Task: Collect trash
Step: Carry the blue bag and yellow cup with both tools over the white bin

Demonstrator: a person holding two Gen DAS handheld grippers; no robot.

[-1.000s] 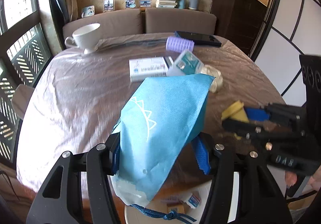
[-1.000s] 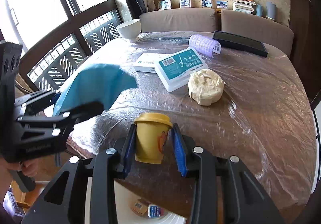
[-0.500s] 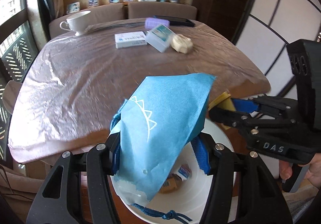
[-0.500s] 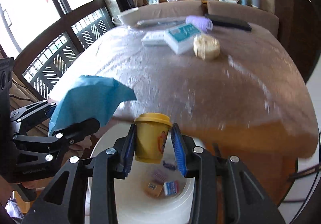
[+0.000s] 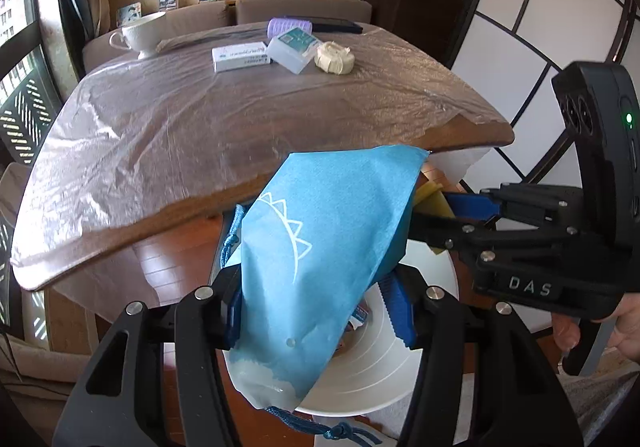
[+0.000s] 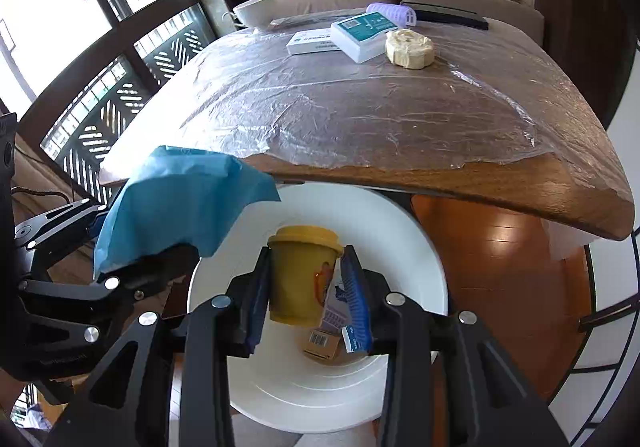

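Note:
My left gripper (image 5: 316,295) is shut on a blue drawstring bag (image 5: 320,243) and holds it above a white bin (image 5: 376,379) on the floor. The bag (image 6: 180,199) also shows at the left of the right wrist view. My right gripper (image 6: 306,287) is shut on a yellow lidded cup (image 6: 302,275) and holds it upright over the white bin (image 6: 400,231). Small cartons (image 6: 324,339) lie in the bin's bottom. In the left wrist view the cup (image 5: 430,197) shows partly behind the bag.
The plastic-covered wooden table (image 6: 400,107) juts over the bin's far rim. On its far side lie a white box (image 6: 312,41), a teal-topped box (image 6: 362,31), a cream wad (image 6: 410,49), a purple roller (image 6: 392,13), a black tablet (image 6: 448,17) and a white cup (image 6: 256,9).
Both grippers have drawn back off the table and lowered, carrying the bag and the cup. The white bin is now directly below them.

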